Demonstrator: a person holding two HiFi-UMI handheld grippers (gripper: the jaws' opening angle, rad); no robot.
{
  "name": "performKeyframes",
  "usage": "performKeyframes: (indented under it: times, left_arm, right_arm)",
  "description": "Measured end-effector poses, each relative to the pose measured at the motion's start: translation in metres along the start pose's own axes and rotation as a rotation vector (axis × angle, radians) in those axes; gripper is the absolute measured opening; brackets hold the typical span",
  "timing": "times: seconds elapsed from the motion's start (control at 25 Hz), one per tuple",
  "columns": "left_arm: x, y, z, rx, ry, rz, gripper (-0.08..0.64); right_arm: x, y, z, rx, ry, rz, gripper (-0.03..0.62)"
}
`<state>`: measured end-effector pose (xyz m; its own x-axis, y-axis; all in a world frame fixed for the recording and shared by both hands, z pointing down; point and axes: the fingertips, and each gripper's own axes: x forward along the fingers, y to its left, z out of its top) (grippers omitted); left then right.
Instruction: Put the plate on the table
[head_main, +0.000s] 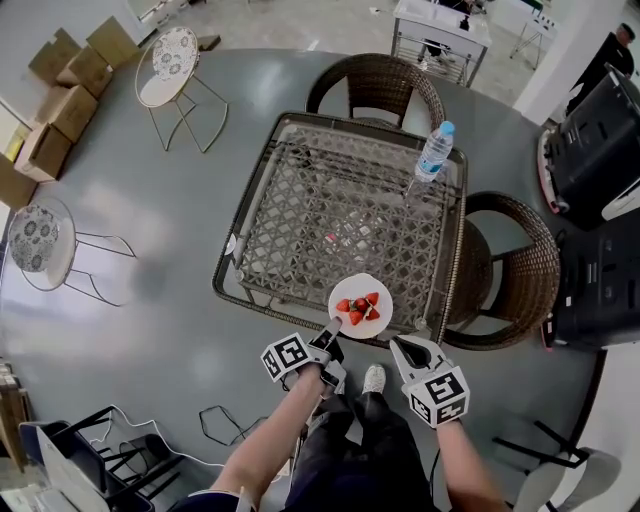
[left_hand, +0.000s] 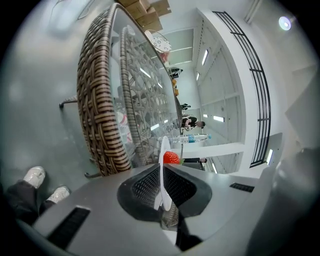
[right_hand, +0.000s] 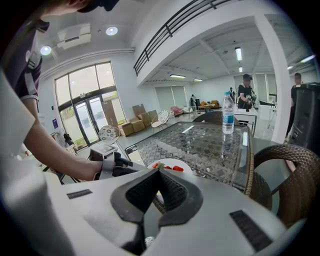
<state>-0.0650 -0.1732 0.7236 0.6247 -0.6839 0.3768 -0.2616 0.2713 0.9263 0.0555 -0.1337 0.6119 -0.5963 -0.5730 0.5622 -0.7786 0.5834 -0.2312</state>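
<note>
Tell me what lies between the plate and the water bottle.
Nothing: the head view shows only bare glass tabletop between the plate and the bottle.

White, red and wicker brown against a grey floor (head_main: 150, 300)

Round white plate (head_main: 350, 290) dotted with red strawberries (head_main: 360, 308); square glass-topped table (head_main: 330, 190) rimmed in dark brown woven wicker, pale lattice pattern beneath the glass; clear plastic bottle (head_main: 434, 152) with blue cap and label; dark brown wicker chairs (head_main: 375, 75); grey left gripper (head_main: 335, 325) and grey right gripper (head_main: 397, 342) with black ribbed pads and cubes of black-and-white square markers; tan cardboard boxes (head_main: 70, 70).
</note>
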Motion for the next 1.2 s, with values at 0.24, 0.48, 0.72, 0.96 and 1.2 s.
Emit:
performKeyframes:
  times: [0.24, 0.48, 0.72, 0.96, 1.2]
  left_arm:
    - [0.004, 0.000, 0.002, 0.101, 0.017, 0.093, 0.018]
    - [0.007, 0.000, 0.005, 0.215, 0.018, 0.192, 0.021]
    - [0.009, 0.001, 0.007, 0.367, 0.017, 0.304, 0.032]
    - [0.010, 0.002, 0.007, 0.487, 0.013, 0.371, 0.048]
    - [0.011, 0.000, 0.007, 0.572, 0.002, 0.405, 0.061]
  right_arm:
    - [0.003, -0.001, -0.002, 0.008, 0.001, 0.007, 0.005]
    - [0.002, -0.003, -0.006, 0.017, 0.003, 0.013, 0.005]
    - [0.000, -0.006, -0.008, 0.024, 0.002, 0.010, 0.005]
    - [0.000, -0.004, -0.010, 0.032, 0.001, 0.012, 0.005]
    - [-0.001, -0.003, -0.010, 0.038, -0.002, 0.018, 0.005]
